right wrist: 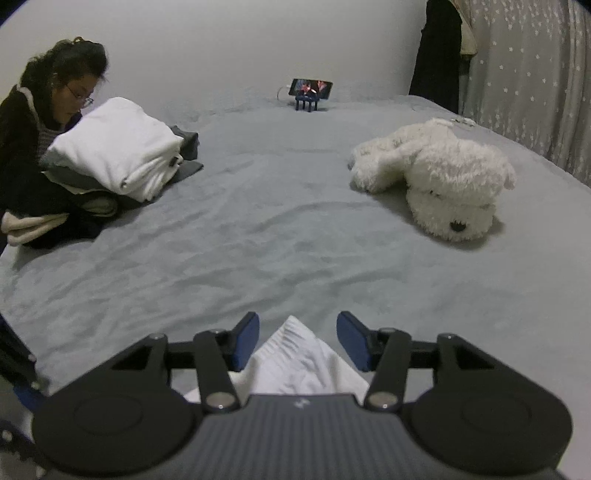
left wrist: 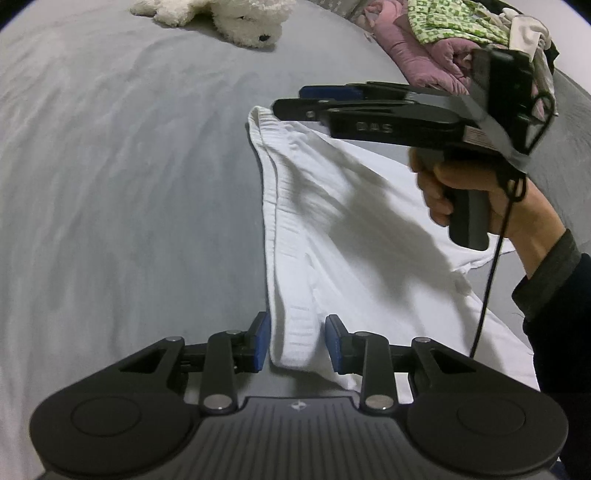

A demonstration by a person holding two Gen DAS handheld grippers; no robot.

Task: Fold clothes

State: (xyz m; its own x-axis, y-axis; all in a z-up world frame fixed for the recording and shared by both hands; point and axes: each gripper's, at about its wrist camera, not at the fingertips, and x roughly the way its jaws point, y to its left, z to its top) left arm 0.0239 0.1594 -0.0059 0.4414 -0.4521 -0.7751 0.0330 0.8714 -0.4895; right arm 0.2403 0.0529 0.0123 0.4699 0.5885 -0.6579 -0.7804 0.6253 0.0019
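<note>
A grey bed sheet [left wrist: 110, 184] fills both views. On it, right of centre in the left wrist view, lies the white garment [left wrist: 369, 240], seemingly shorts or trousers with a ribbed waistband [left wrist: 273, 206]. That band forms the garment's left edge and its long axis runs from the bottom centre of the frame up toward the upper middle.

At upper right of that view sits a heap of unfolded clothes [left wrist: 443, 48]; a white plush dog [left wrist: 236, 22] lies at the top. In the right wrist view a stack of folded clothes [right wrist: 110, 155] occupies the upper left, with a seated person [right wrist: 48, 107] behind it and a phone on a stand [right wrist: 311, 90] at top centre.

The left gripper [left wrist: 297, 341] is spread, its blue pads straddling the near end of the waistband without closing on it. The right gripper [right wrist: 297, 341] is also spread, hovering above the band's far corner, which shows between its pads.

Each gripper is nearest one end of the band, so the coming move likely pinches both ends to fold along that axis.
</note>
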